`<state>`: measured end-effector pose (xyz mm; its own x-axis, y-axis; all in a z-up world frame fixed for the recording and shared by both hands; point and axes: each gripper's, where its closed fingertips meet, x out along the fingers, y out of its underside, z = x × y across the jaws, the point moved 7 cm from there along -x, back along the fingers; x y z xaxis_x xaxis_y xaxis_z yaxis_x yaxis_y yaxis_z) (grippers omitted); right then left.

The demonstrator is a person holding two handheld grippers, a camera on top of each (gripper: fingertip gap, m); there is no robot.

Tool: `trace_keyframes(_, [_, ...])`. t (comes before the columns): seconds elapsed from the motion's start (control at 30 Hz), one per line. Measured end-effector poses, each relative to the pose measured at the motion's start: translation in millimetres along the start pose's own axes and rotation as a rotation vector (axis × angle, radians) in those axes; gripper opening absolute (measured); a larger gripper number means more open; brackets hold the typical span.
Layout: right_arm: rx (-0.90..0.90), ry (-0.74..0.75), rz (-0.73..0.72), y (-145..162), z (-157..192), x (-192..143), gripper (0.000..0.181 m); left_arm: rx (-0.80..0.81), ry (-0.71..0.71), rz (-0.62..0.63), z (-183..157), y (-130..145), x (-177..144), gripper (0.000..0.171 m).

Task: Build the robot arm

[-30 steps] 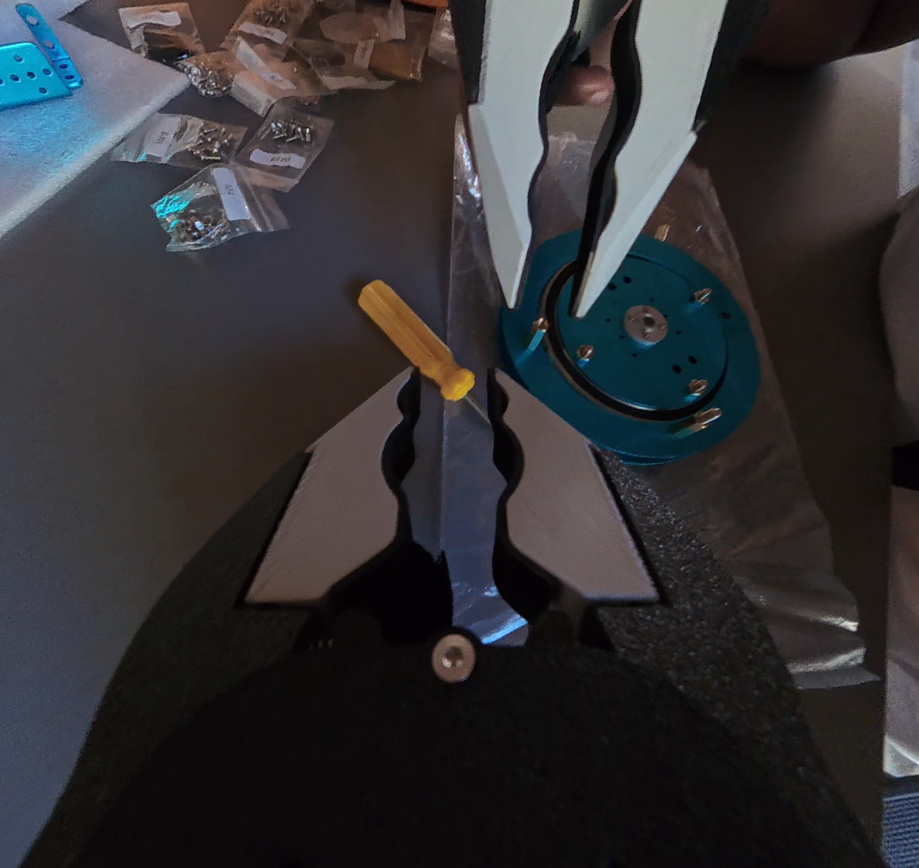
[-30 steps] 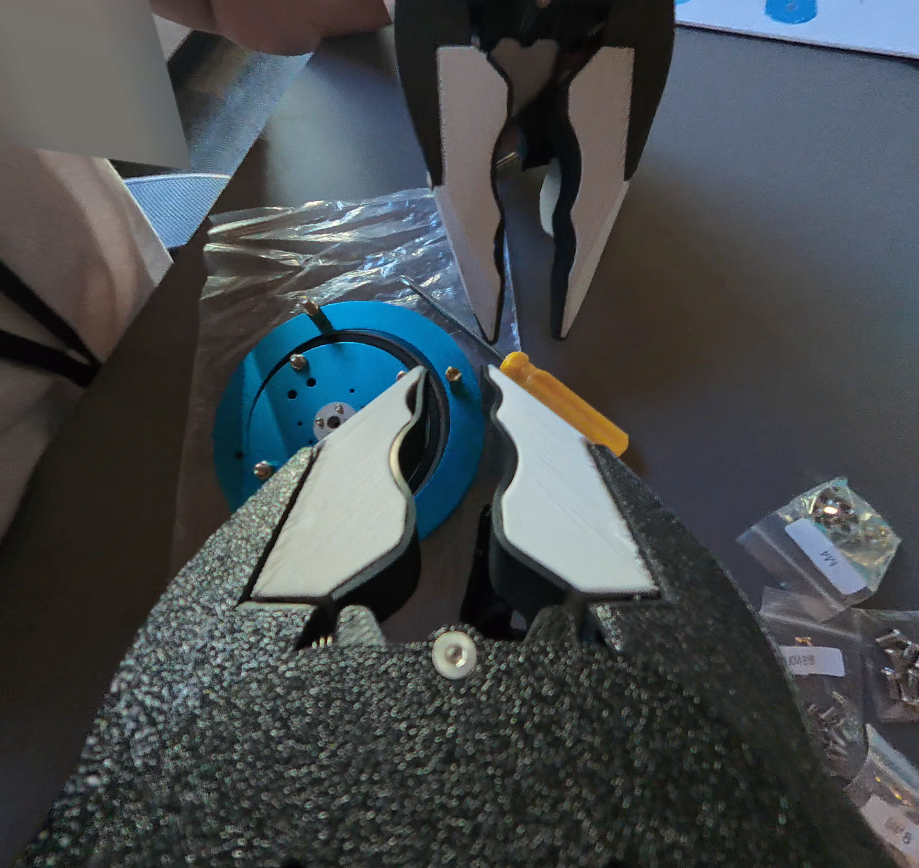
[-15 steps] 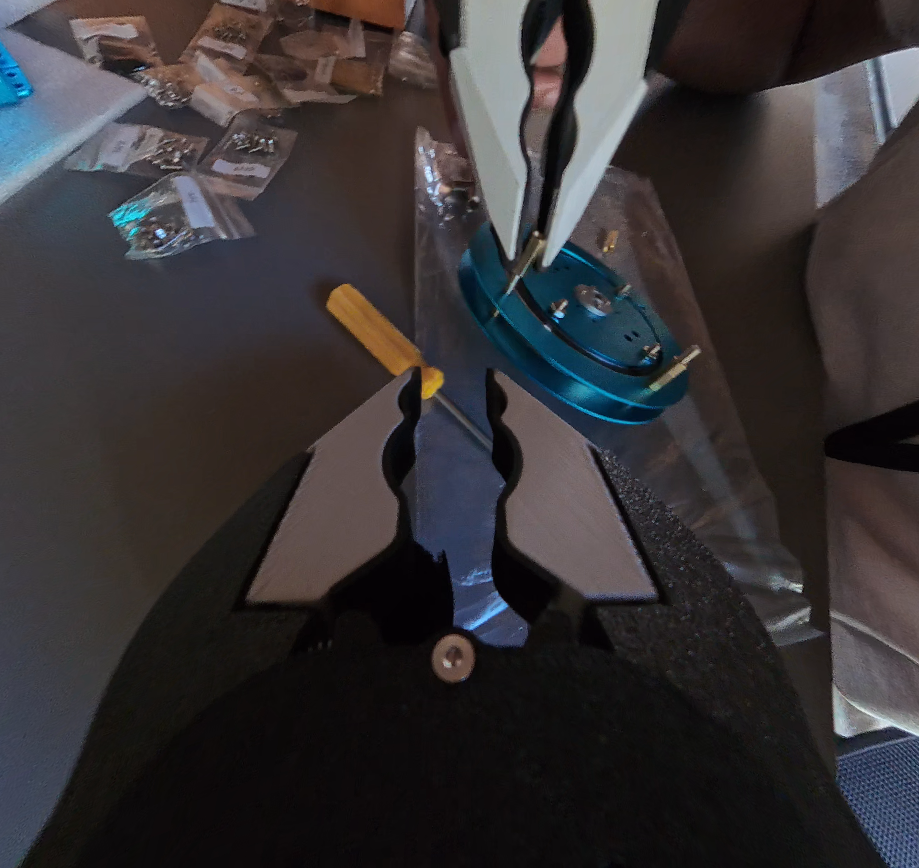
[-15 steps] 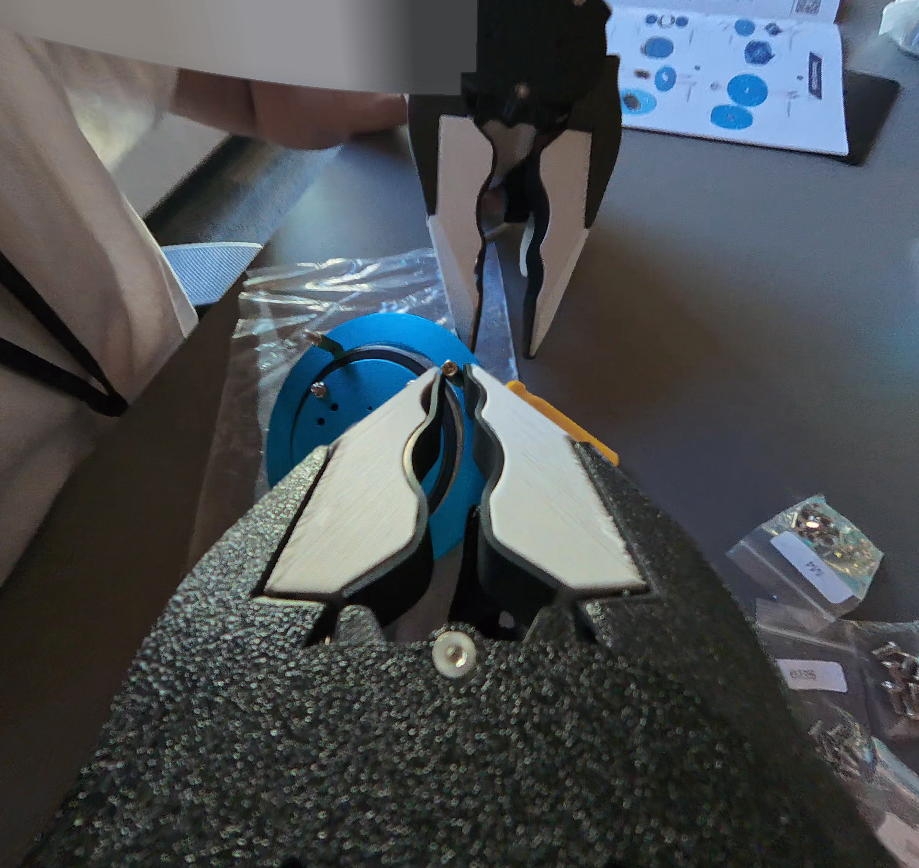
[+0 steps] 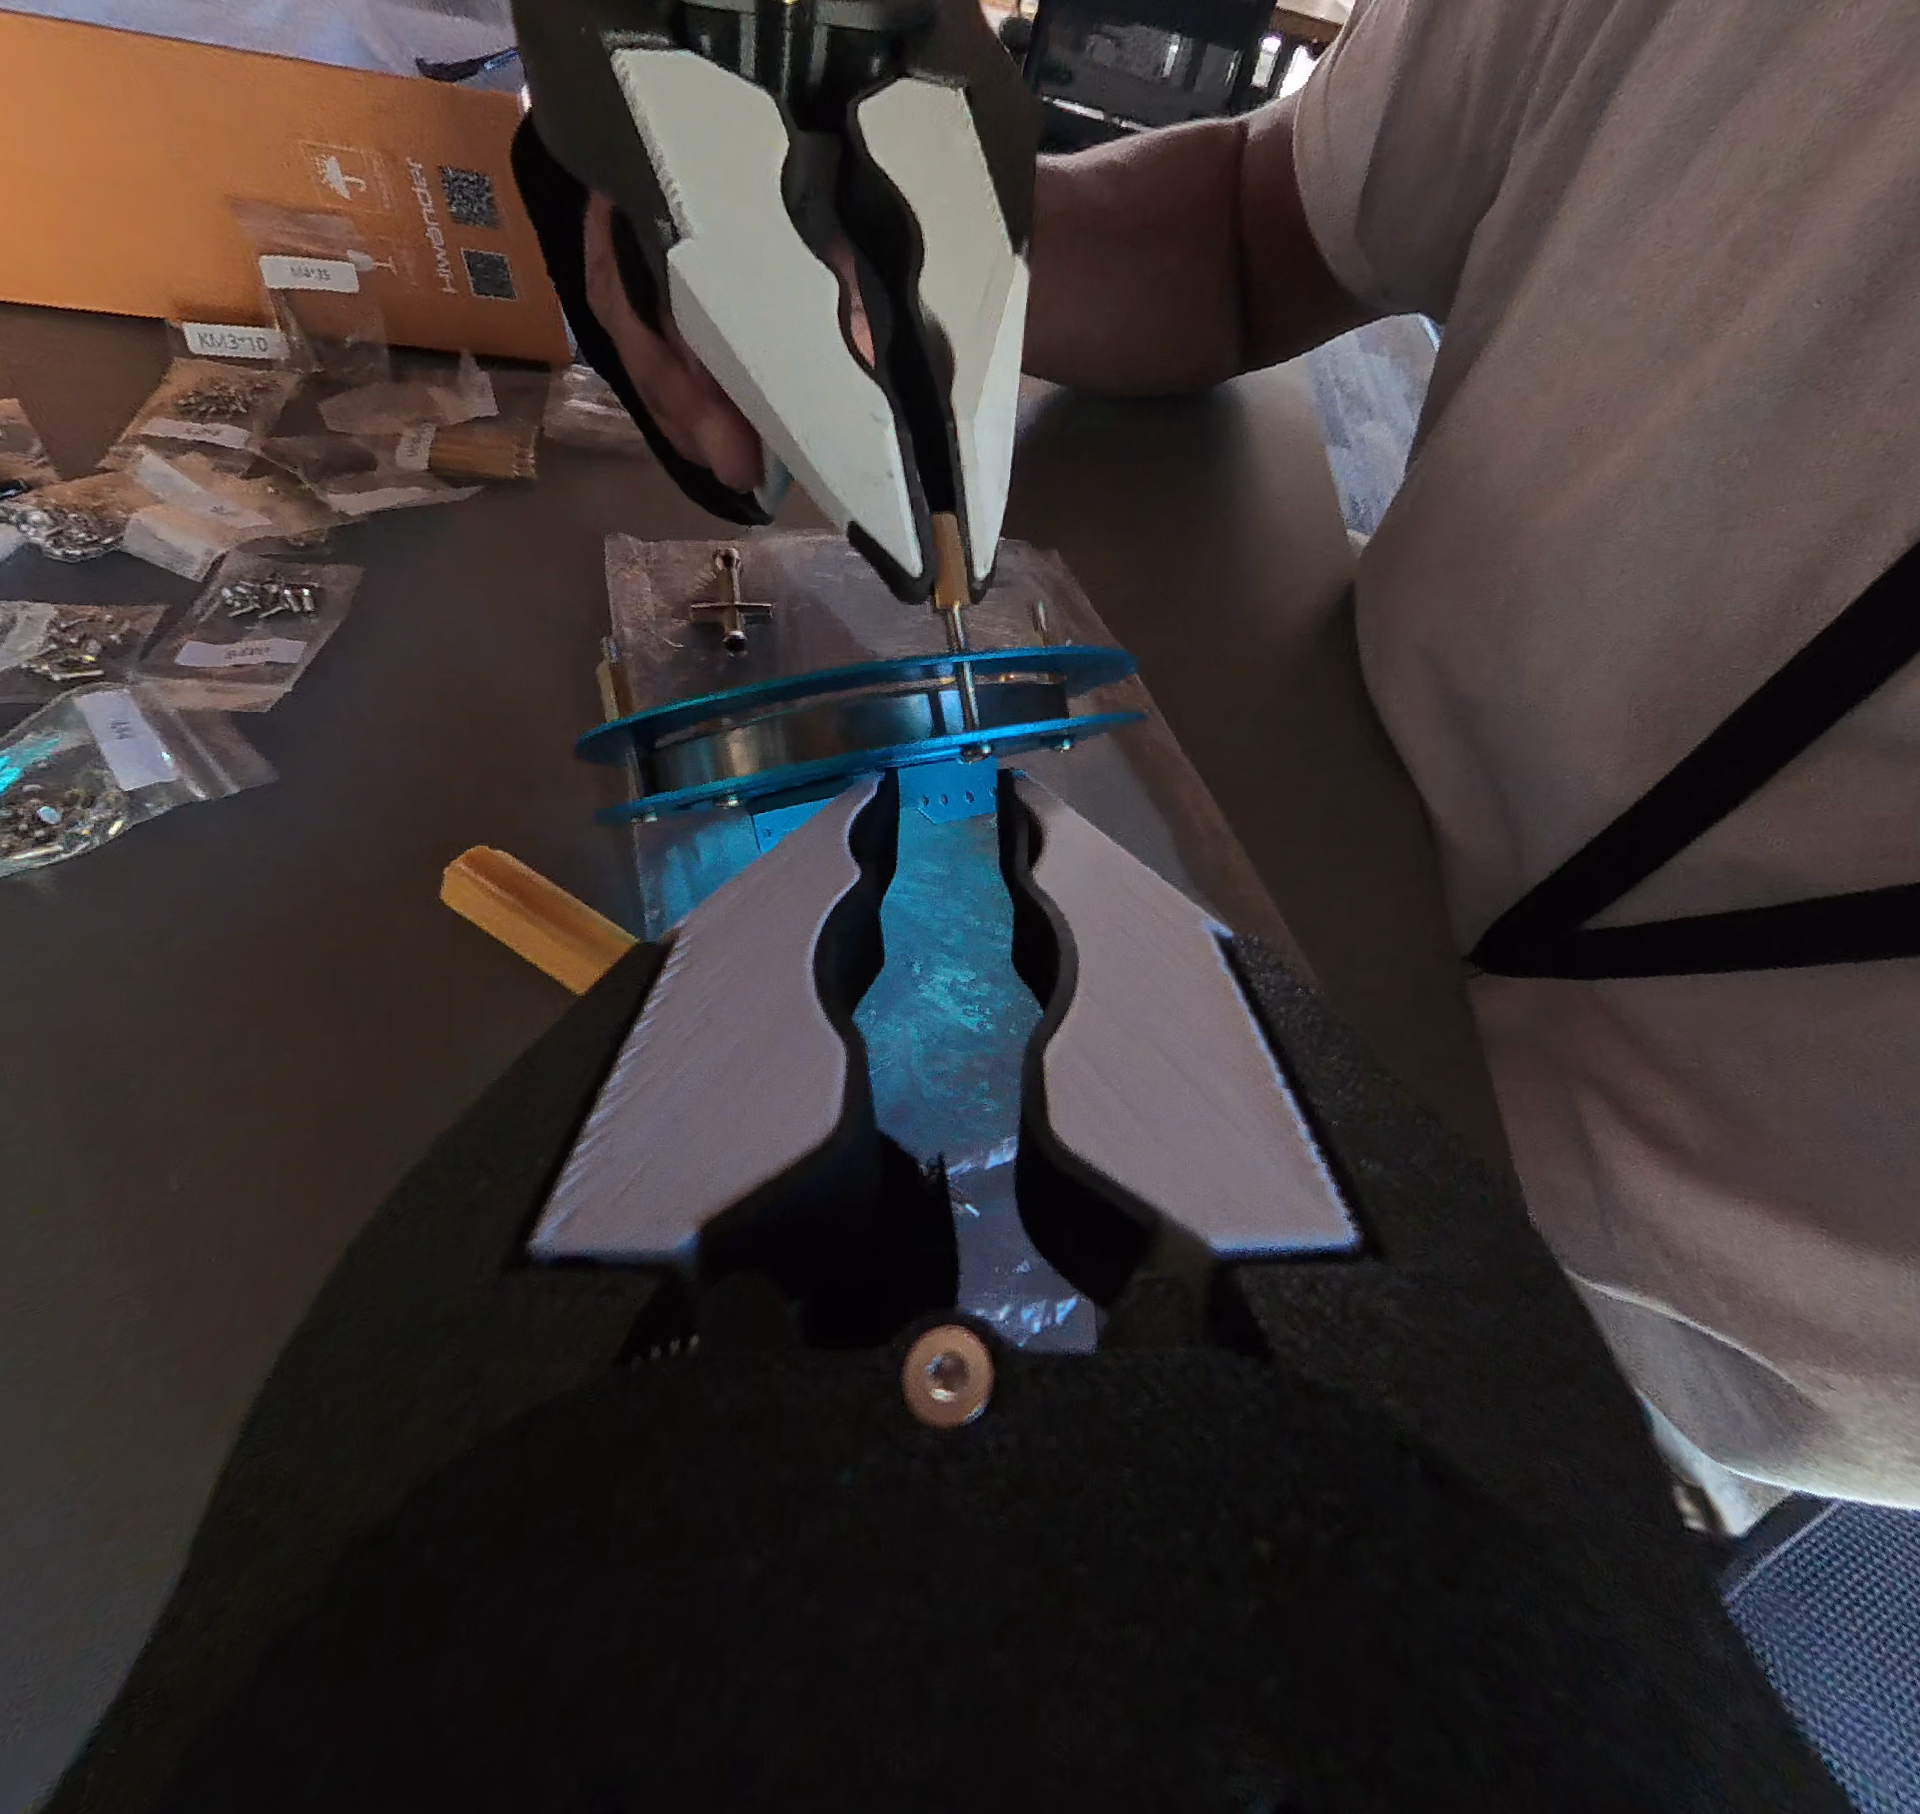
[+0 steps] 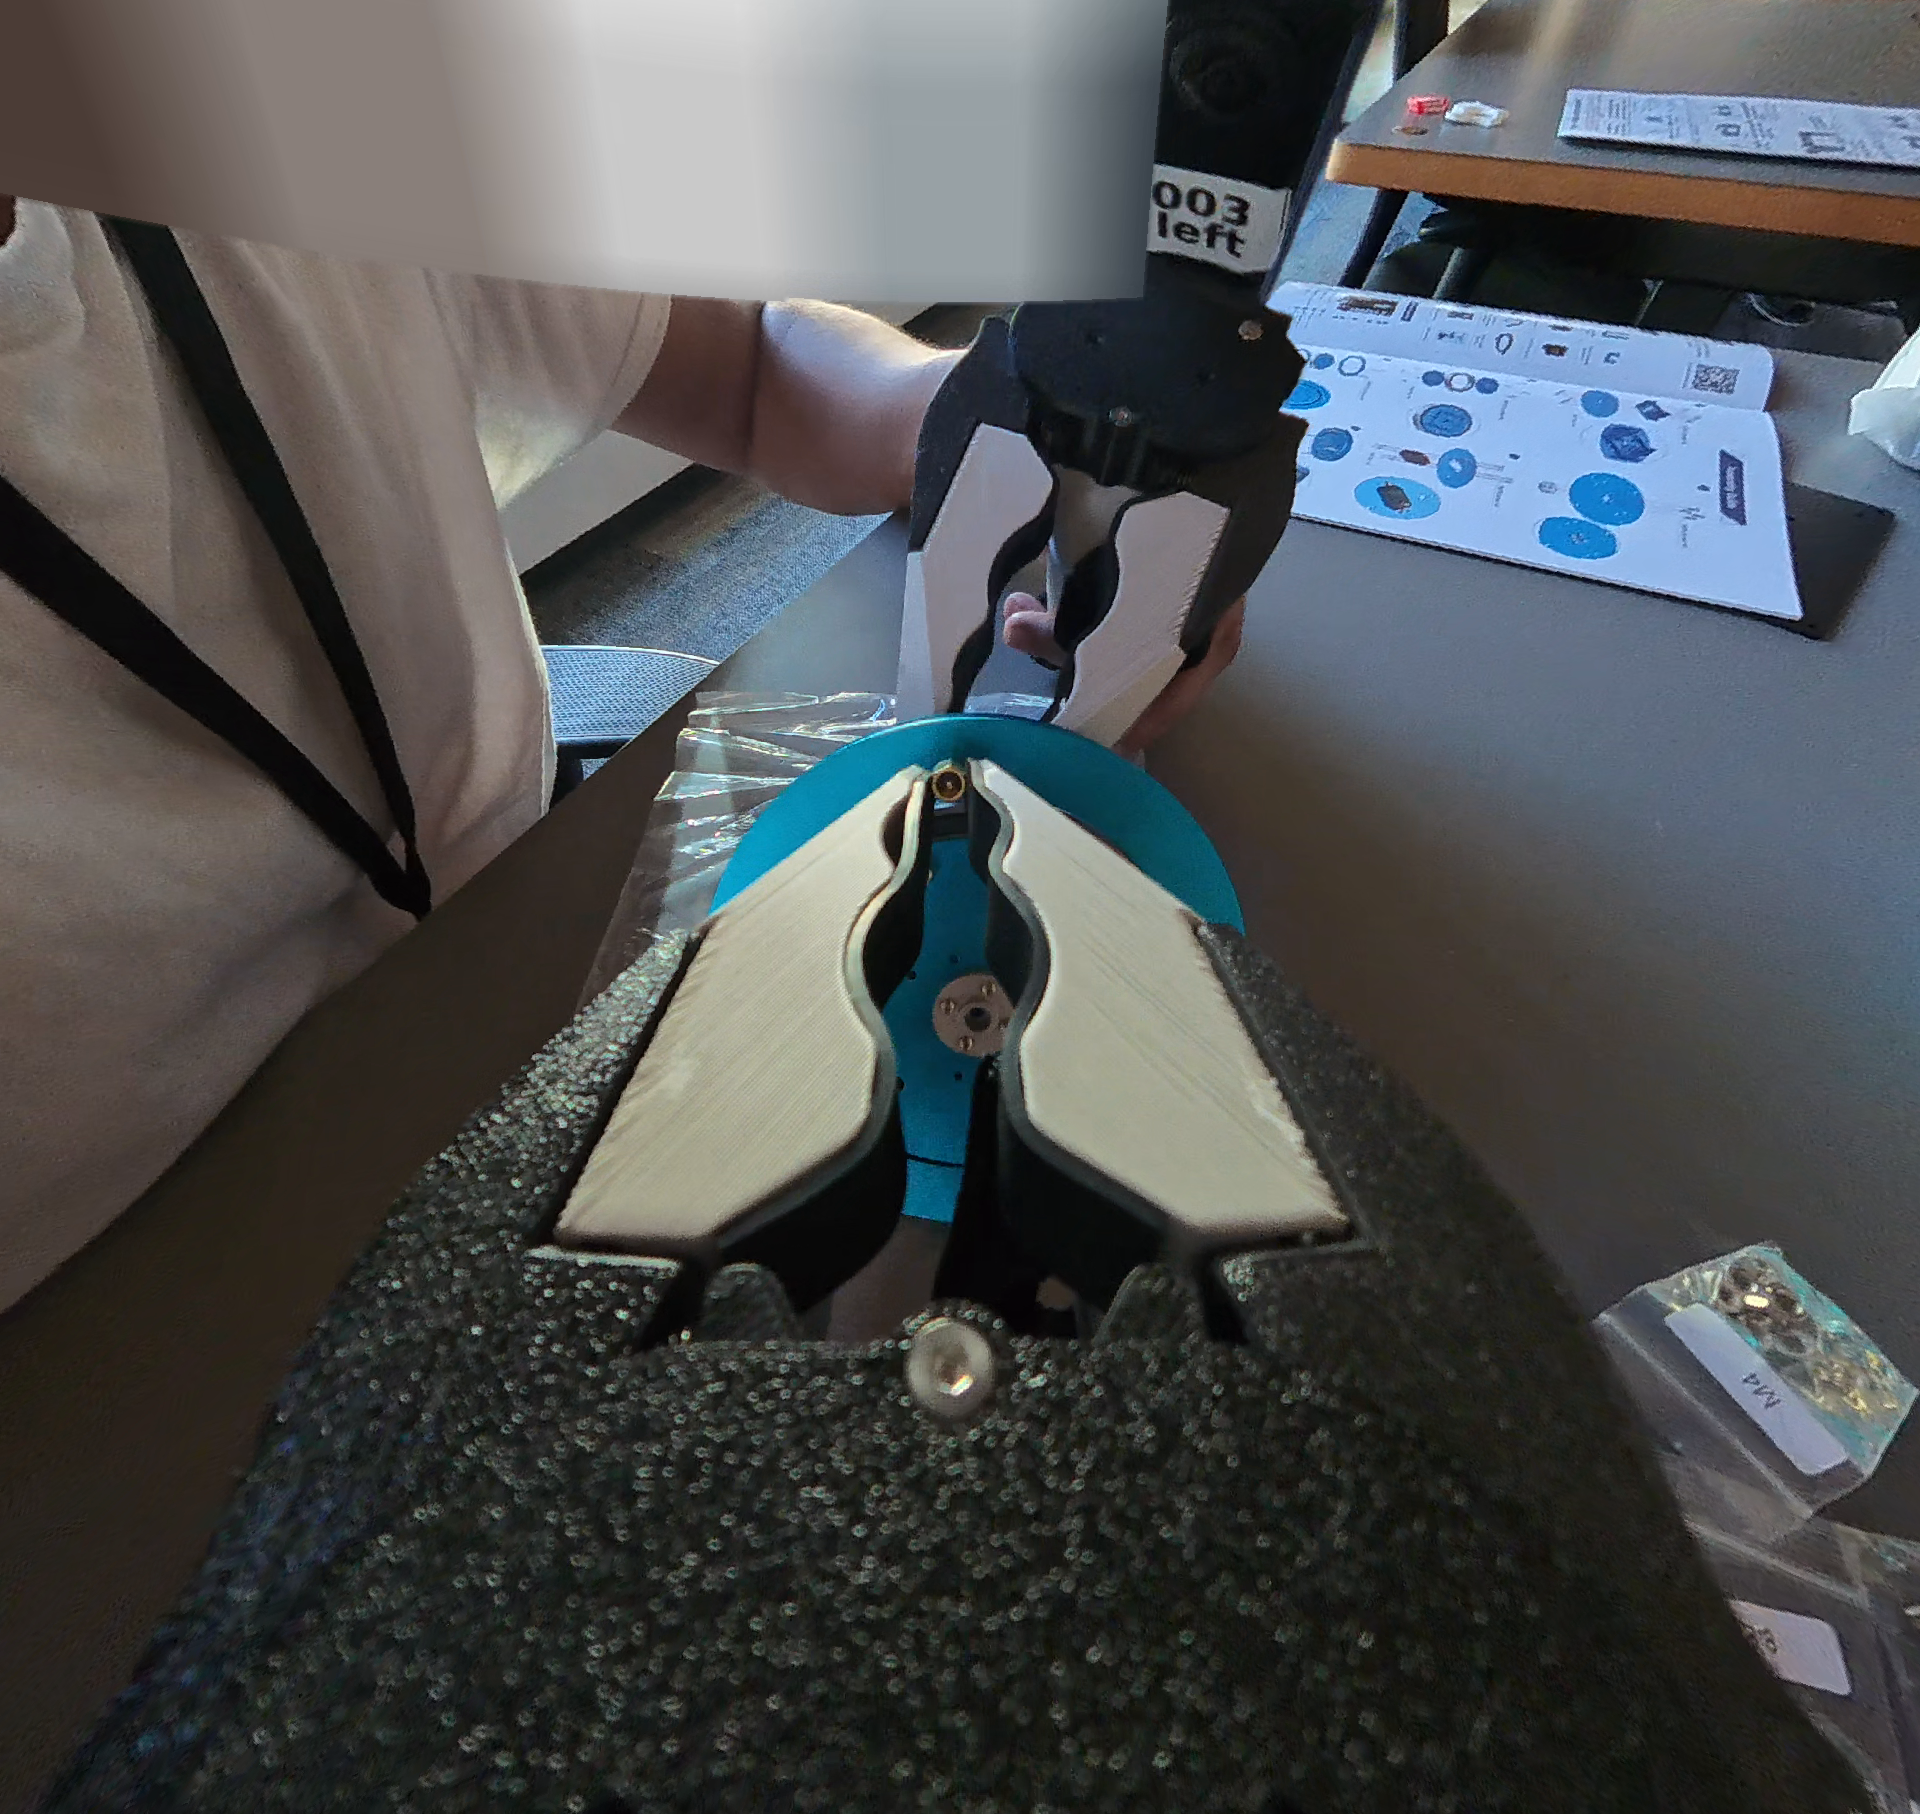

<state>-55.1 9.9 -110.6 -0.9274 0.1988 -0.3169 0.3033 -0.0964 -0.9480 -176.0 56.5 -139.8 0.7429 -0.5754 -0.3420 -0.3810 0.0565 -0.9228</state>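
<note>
A blue two-plate disc assembly [image 5: 862, 715] hangs a little above a clear plastic bag [image 5: 717, 569] on the dark table. My right gripper [image 5: 940, 569] comes down from above and is shut on a brass standoff [image 5: 948, 554] that stands up from the disc's rim. The right wrist view shows that standoff [image 6: 948, 783] pinched at my right gripper's tips [image 6: 948, 777], with the disc [image 6: 1143, 839] behind. My left gripper [image 5: 943, 798] is open at the disc's near edge, with a small blue bracket [image 5: 951, 800] between its tips. It also shows in the right wrist view [image 6: 1003, 710].
A yellow screwdriver handle [image 5: 530, 917] lies left of my left gripper. Several bags of screws [image 5: 114, 777] and an orange box [image 5: 208, 185] are at the left. A cross-shaped metal tool [image 5: 732, 611] lies on the plastic. A person's torso [image 5: 1662, 621] is close on the right. An instruction sheet [image 6: 1538, 476] lies beyond. Only a small space, under 4 cm, lies between the two pairs of fingers.
My right gripper closed on the brass standoff and raised the disc off the plastic. My left gripper moved forward and lower, up to the disc's near edge, staying open.
</note>
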Motion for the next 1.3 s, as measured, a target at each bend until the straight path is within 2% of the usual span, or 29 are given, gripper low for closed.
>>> trace_keyframes(0.13, [0.011,-0.019,0.003,4.4,-0.8,-0.7,0.005,0.050,-0.019,0.021,-2.9,-0.8,3.9,0.014])
trace_keyframes(0.37, [0.037,-0.033,-0.029,6.2,-2.4,-6.1,0.005,0.024,-0.007,-0.002,-1.1,-6.6,4.2,0.009])
trace_keyframes(0.5, [-0.009,-0.006,-0.013,6.6,2.4,-10.1,0.005,-0.005,0.052,0.013,0.9,-10.0,8.7,0.008])
trace_keyframes(0.57, [-0.066,0.030,0.007,8.2,7.3,-11.9,0.005,-0.064,0.114,-0.021,0.6,-16.4,11.4,0.005])
trace_keyframes(0.67, [-0.135,0.072,0.016,7.5,14.4,-20.4,0.005,-0.146,0.209,-0.008,5.7,-24.6,18.3,0.004])
trace_keyframes(0.83, [-0.117,0.142,0.018,9.0,17.4,-41.8,0.005,-0.155,0.259,0.107,18.1,-46.5,31.3,0.004])
trace_keyframes(0.93, [-0.205,0.252,0.086,9.7,22.2,-51.2,0.005,-0.134,0.247,0.214,24.5,-59.5,38.6,0.004])
trace_keyframes(1.03, [-0.370,0.410,0.241,12.9,28.8,-53.6,0.010,-0.202,0.312,0.274,31.5,-66.7,46.7,0.004])
trace_keyframes(1.13, [-0.558,0.550,0.432,14.7,35.1,-51.8,0.012,-0.326,0.412,0.280,38.5,-69.0,55.3,0.004])
trace_keyframes(1.2, [-0.658,0.605,0.531,13.4,38.6,-51.8,0.005,-0.369,0.432,0.264,43.5,-70.0,59.2,0.004])
trace_keyframes(1.3, [-0.701,0.638,0.609,12.6,41.7,-52.0,0.005,-0.399,0.437,0.262,46.2,-70.5,61.0,0.004])
